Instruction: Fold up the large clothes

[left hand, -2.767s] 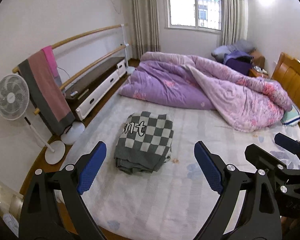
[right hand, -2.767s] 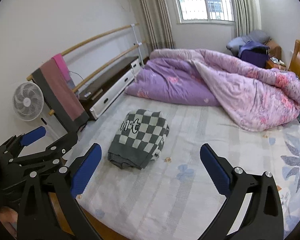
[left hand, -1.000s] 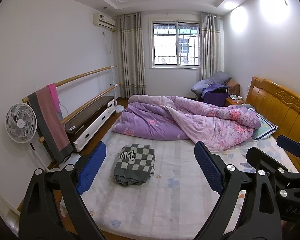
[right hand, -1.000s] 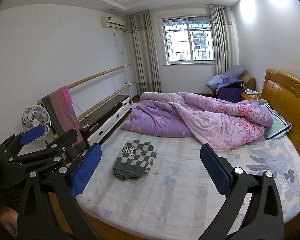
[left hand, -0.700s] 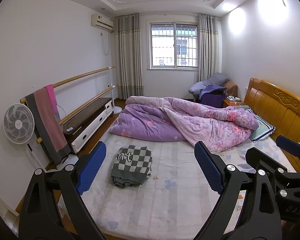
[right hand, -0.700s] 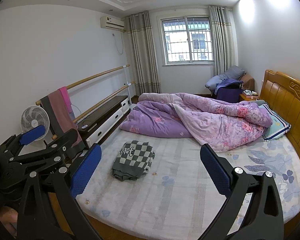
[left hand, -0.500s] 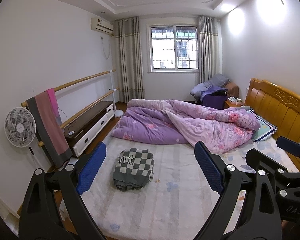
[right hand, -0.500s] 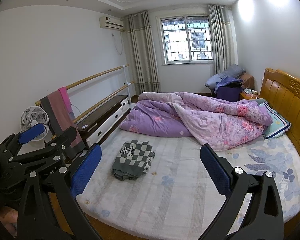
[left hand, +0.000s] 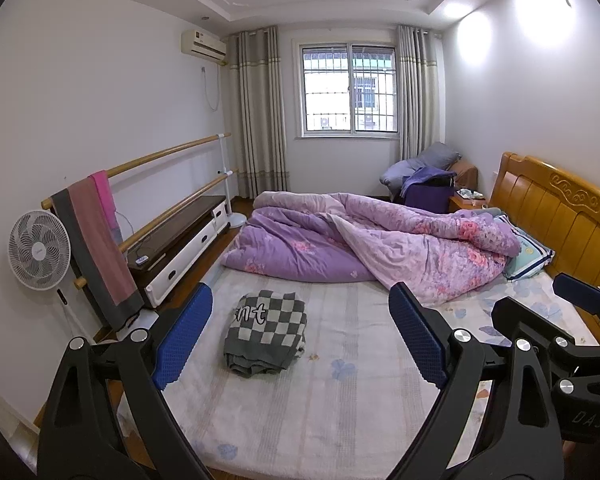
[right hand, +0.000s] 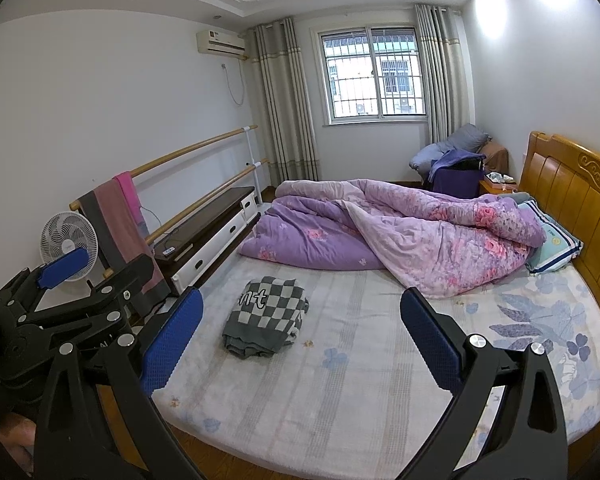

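A grey and white checkered garment (left hand: 266, 332) lies folded into a compact stack on the bed (left hand: 340, 400), near its left side; it also shows in the right wrist view (right hand: 266, 316). My left gripper (left hand: 300, 336) is open and empty, held well back from the bed and above its near edge. My right gripper (right hand: 300, 340) is open and empty, likewise back from the bed. The left gripper's body (right hand: 60, 312) shows at the left of the right wrist view. Neither gripper touches the garment.
A crumpled purple floral quilt (left hand: 380, 244) covers the far half of the bed. A wooden headboard (left hand: 560, 216) stands at the right. A fan (left hand: 38, 250), a rail with hanging towels (left hand: 96, 248) and a low cabinet (left hand: 180, 244) line the left wall.
Both grippers have pulled back and up from the bed since 2.8 s ago, so the folded garment looks smaller and farther. The garment has not moved. Both stay open.
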`<state>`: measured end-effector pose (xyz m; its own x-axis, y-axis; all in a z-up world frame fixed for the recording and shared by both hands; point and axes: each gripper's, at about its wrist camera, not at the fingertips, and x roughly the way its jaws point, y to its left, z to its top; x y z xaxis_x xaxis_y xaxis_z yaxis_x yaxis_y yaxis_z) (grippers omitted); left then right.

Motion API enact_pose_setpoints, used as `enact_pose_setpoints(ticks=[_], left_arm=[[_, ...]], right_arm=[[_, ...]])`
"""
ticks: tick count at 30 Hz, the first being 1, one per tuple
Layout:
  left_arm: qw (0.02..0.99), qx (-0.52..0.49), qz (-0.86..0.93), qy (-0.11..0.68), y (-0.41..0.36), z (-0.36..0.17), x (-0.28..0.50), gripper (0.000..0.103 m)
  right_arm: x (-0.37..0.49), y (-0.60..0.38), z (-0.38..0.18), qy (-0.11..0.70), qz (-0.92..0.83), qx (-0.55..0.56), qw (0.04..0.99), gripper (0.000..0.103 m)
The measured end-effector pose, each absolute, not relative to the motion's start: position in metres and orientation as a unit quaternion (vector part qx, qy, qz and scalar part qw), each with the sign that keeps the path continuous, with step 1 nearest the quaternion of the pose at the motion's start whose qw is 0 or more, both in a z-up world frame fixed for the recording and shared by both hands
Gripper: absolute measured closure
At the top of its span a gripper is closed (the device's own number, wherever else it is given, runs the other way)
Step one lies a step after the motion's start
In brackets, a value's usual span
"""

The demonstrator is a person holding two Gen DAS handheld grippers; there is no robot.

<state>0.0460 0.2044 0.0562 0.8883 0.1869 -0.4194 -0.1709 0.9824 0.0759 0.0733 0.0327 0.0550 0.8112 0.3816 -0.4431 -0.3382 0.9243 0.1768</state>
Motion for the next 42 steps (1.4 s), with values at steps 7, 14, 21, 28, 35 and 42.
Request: enact_pose_setpoints(ticks=[7,14,21,28,35,42], left_arm=[[0.971,0.017,0.093,0.222,0.203,0.055,0.047,0.013],[0.971,0.018,0.093,0.221,0.202,0.054,0.049,0.013],[0.97,0.018,0.094,0.222,0.201,0.054,0.051,0.013],[0.97,0.018,0.093,0.223,0.202,0.054,0.052,0.012],[0.97,0.019,0.093,0.224,0.202,0.054,0.054,0.012],[0.969,0.019,0.094,0.227,0.203,0.05,0.058,0.013]], right_arm=[[0.077,0.029,0.053,0.244,0.188,0.046,0.95,0.008],[0.078,0.028,0.053,0.245,0.189,0.046,0.95,0.008],[0.077,0.028,0.052,0.245,0.189,0.045,0.95,0.008],[0.079,0.028,0.052,0.246,0.189,0.045,0.95,0.008],[0.08,0.027,0.051,0.247,0.189,0.046,0.949,0.008],[0.09,0.023,0.048,0.252,0.191,0.048,0.947,0.008]])
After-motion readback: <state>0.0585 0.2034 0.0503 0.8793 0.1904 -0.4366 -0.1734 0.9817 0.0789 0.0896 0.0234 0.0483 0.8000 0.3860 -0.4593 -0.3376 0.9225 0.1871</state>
